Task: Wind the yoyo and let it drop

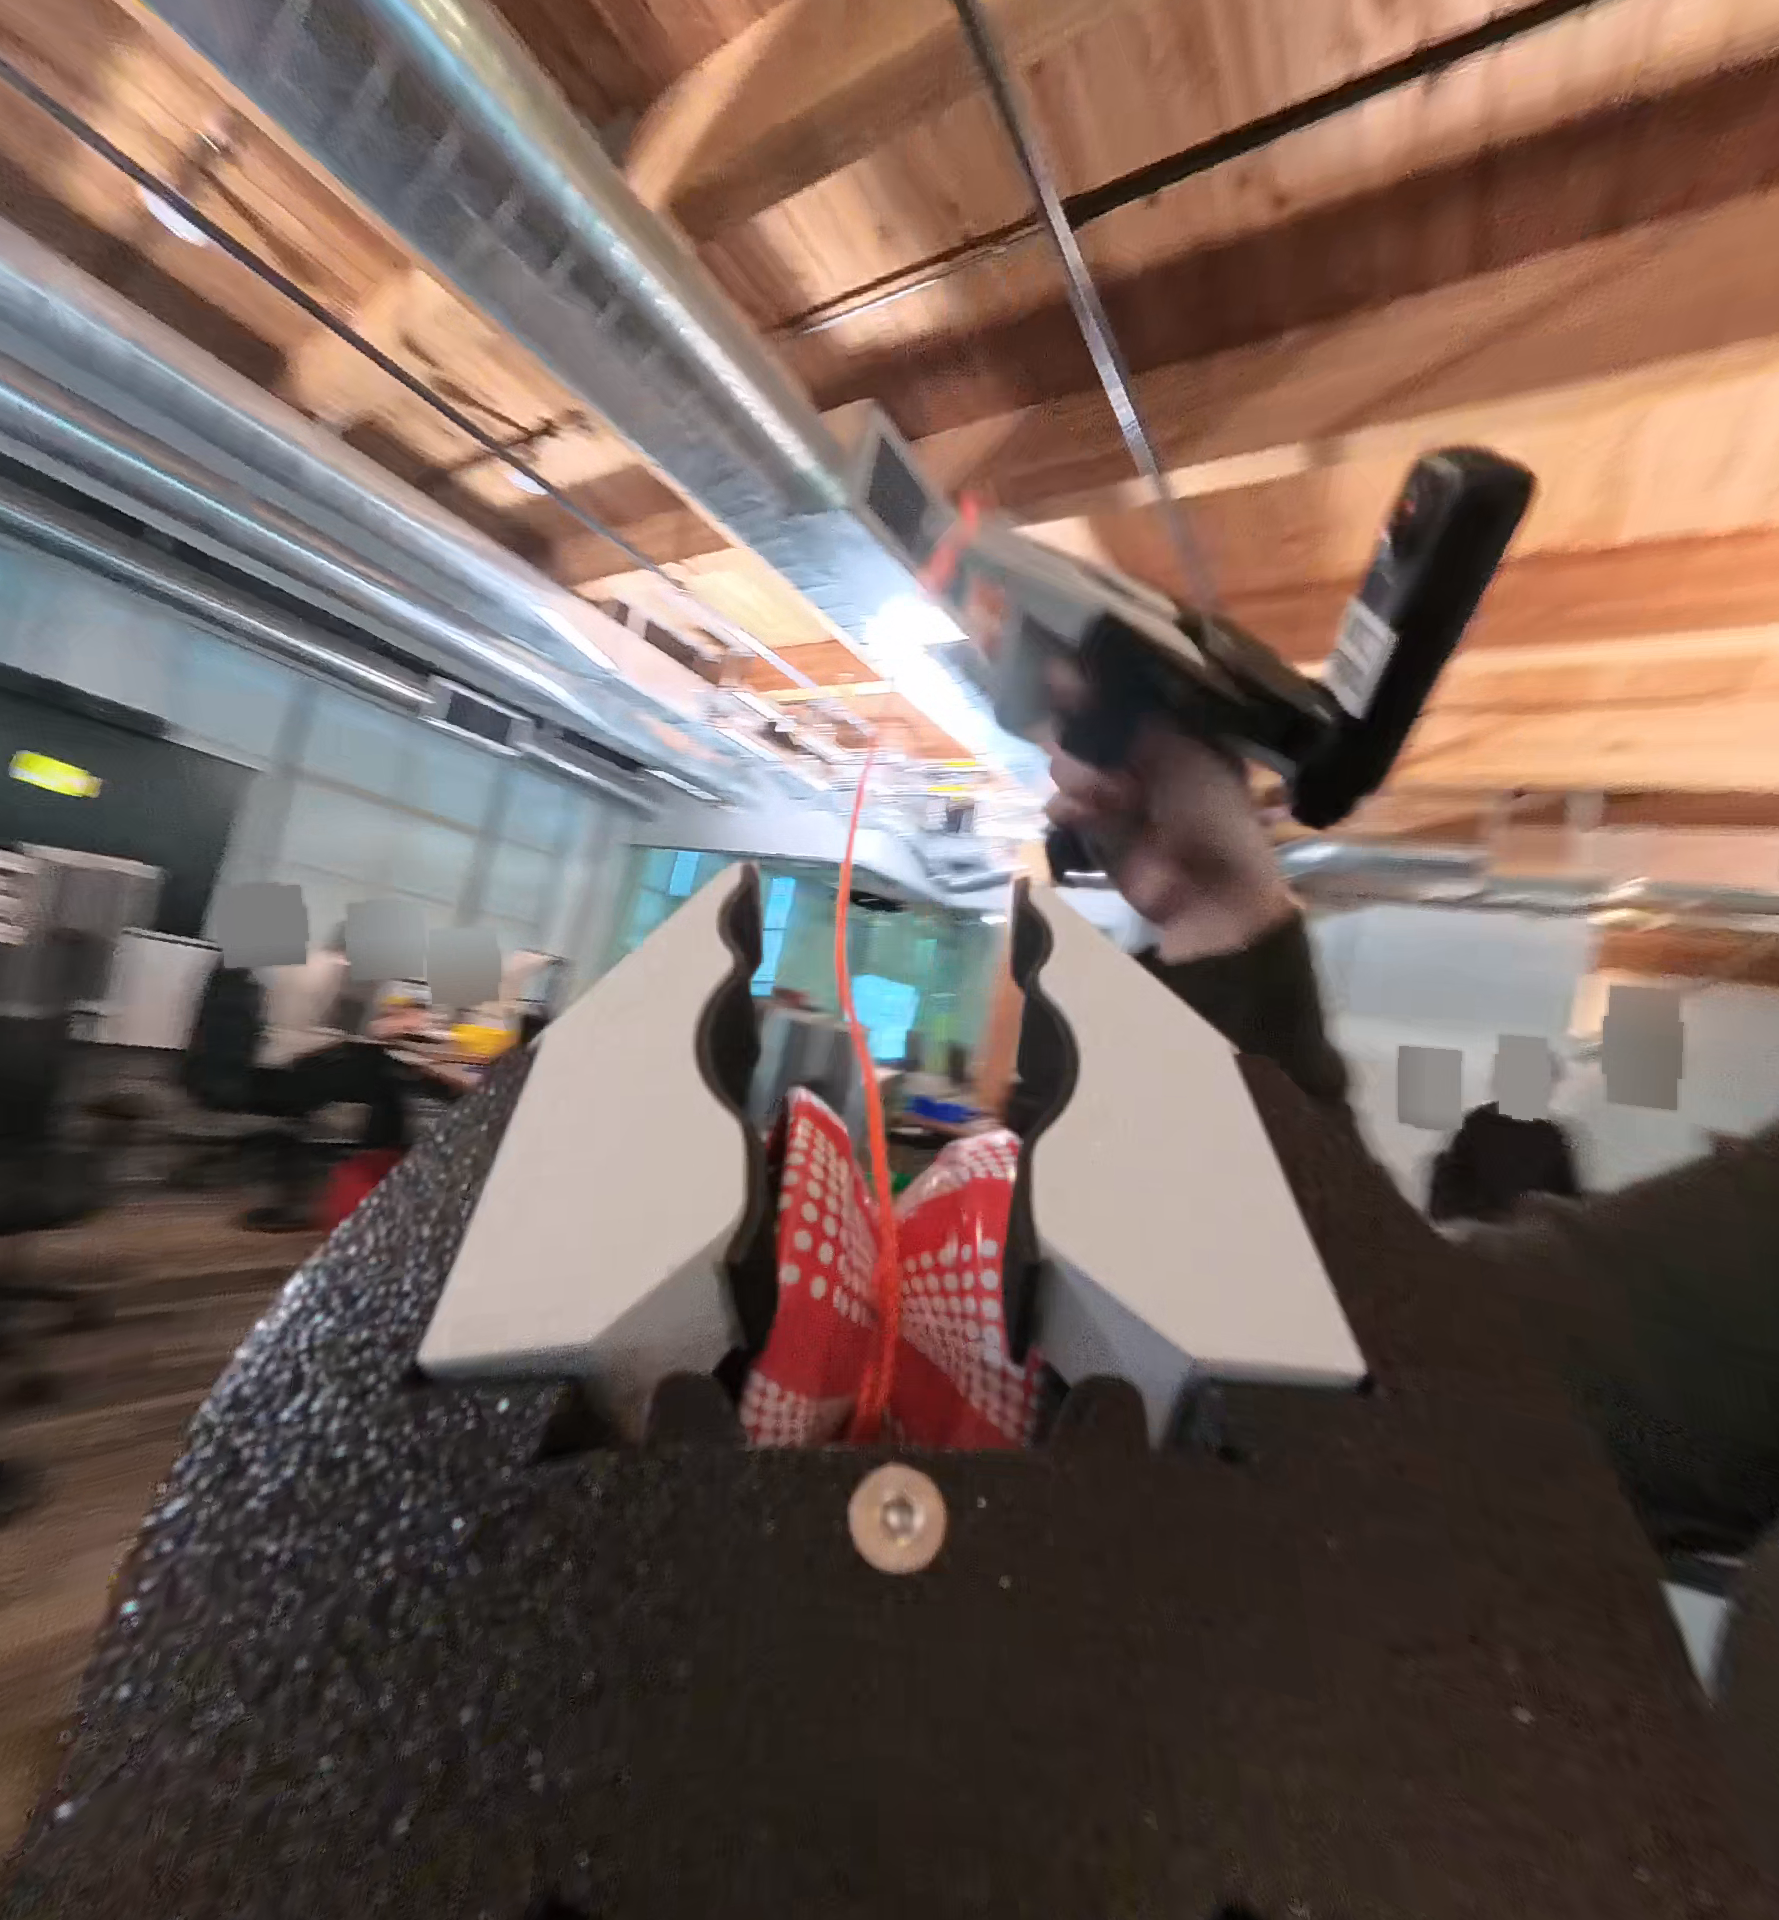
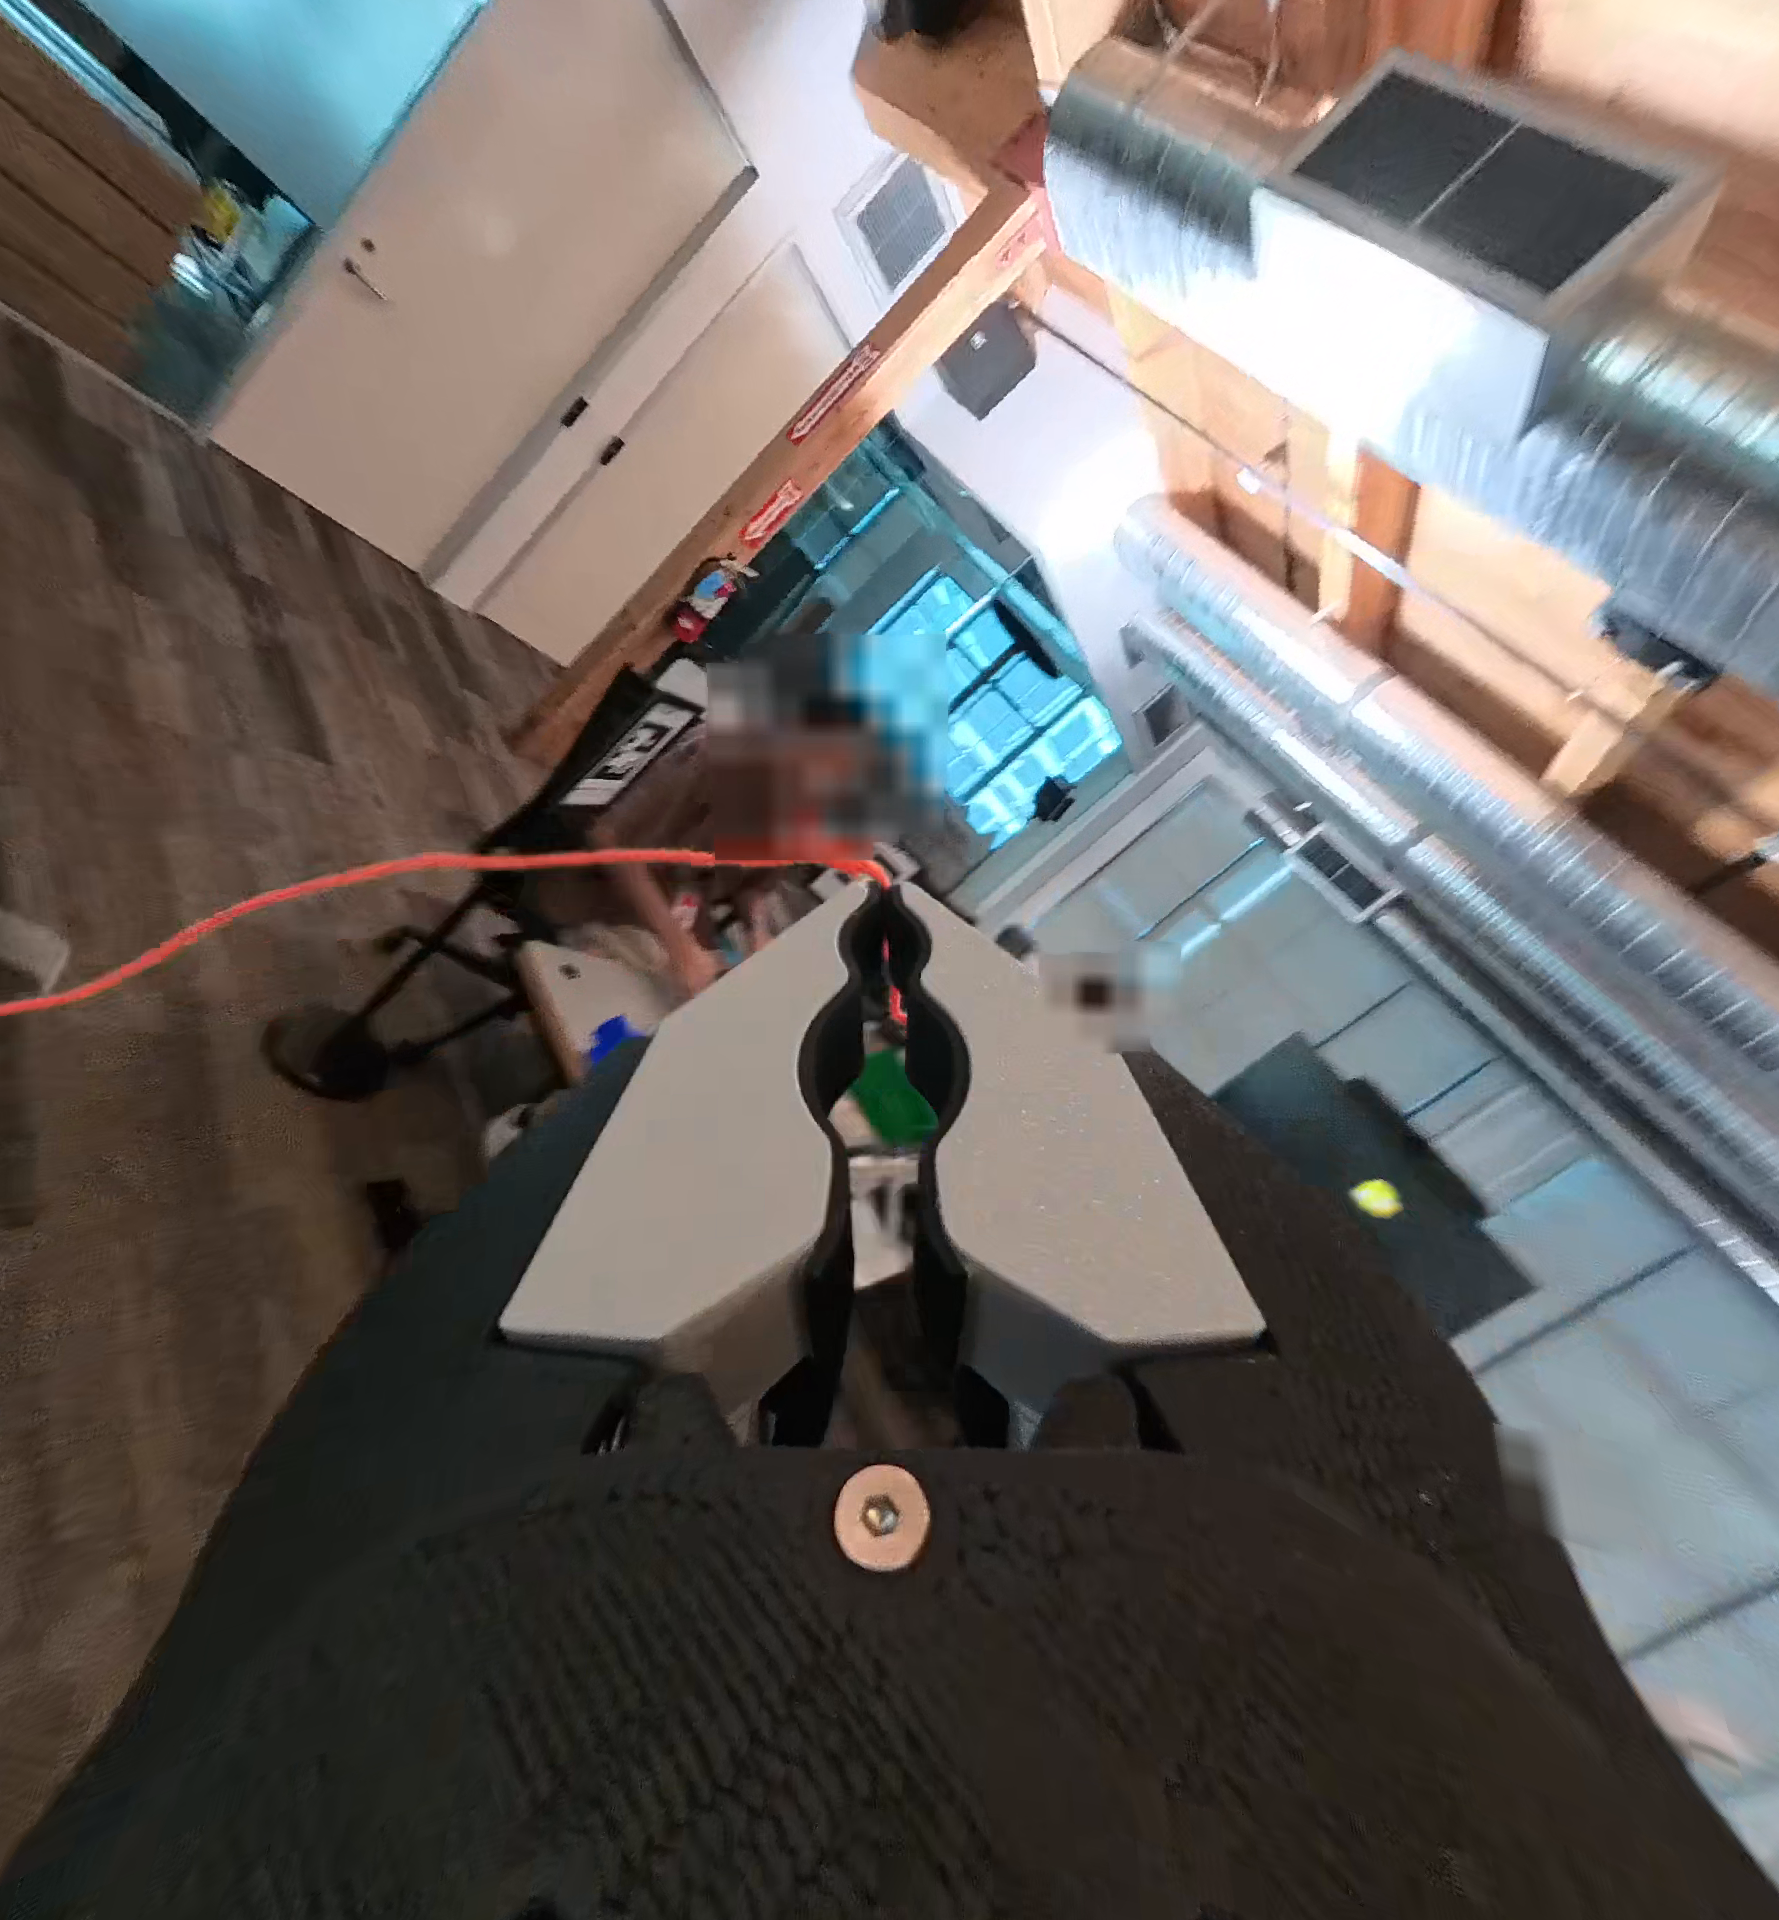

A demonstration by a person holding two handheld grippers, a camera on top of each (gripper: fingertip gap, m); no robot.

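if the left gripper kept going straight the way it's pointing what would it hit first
Probably nothing close: the left gripper, clamped on the red yoyo, points into open room air. Only the orange string crosses ahead; the right gripper sits up and right. Depth is unclear.

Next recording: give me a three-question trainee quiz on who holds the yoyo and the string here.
1. True or false: the left gripper holds the red yoyo.
2. What does the right gripper pinch at its tips? A) orange string B) yoyo C) nothing
3. Fill in: the right gripper is ____ than the left.

Key: 1 true; 2 A; 3 higher.
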